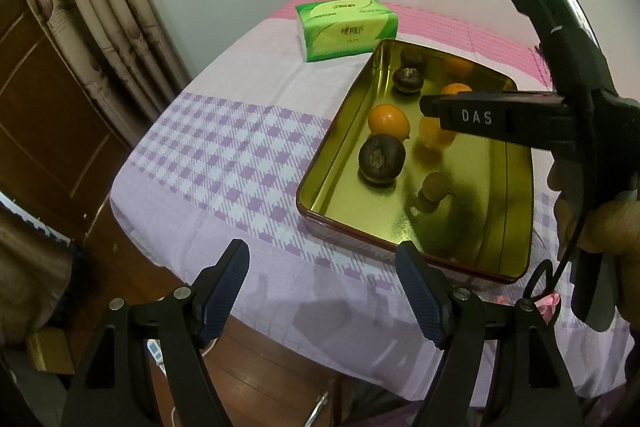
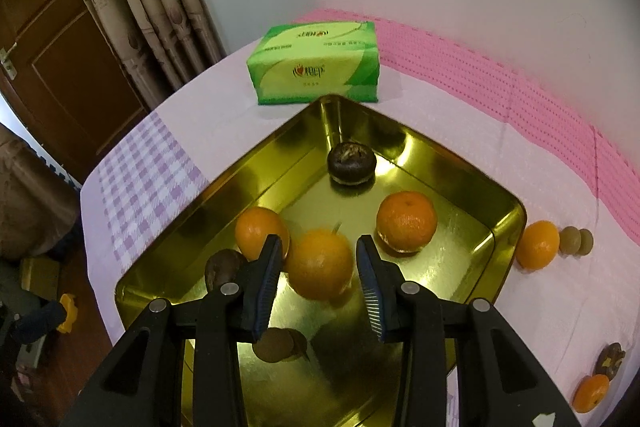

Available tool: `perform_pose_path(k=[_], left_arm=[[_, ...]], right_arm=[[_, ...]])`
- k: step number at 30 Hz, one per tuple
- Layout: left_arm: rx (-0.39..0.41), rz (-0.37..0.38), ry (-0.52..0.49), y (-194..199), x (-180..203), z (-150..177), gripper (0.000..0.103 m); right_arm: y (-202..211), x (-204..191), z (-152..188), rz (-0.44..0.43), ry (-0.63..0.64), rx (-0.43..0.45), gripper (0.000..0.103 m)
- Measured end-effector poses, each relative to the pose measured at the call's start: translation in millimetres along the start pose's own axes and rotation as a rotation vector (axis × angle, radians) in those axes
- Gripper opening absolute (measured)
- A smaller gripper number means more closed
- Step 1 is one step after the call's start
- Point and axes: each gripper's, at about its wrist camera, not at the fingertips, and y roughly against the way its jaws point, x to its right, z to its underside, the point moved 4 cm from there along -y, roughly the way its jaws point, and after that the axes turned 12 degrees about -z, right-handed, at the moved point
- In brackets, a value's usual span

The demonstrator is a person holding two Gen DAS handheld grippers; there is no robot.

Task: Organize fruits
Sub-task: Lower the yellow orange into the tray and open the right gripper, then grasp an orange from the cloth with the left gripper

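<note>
Round glossy orange, slightly blurred

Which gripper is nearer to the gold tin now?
Right. The right gripper is over the tin, shut on an orange; the left gripper hangs open before its near rim.

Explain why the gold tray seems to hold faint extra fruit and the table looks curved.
Left wrist view: the shiny tray mirrors the fruit as dim doubles. Right wrist view: the fisheye lens bends the table edge; glare streaks the tray.
</note>
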Motion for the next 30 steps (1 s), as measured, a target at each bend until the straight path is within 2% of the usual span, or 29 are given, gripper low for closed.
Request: perform_pose_path(k=[9,17,24,30], left_arm=[[0.001,-0.003,-0.004,-1,-1,1,0.076],[0.006,-0.013,-0.014,-1,0,1,0.076],[0.025,-0.036,-0.031,3,2,2,0.076],[0.035,-0.059,-0.048,5,6,4,0.076]], right_arm=[[13,-3,-5,-0.021,-0.013,0.045,0.036],[48,-12,0,-0.059,-0.019,0.124,0.036],[86,-9,33,-0.047,-0.006,0.172,0.039],[129,19,80,0.036,-0.011,0.202,0.047]])
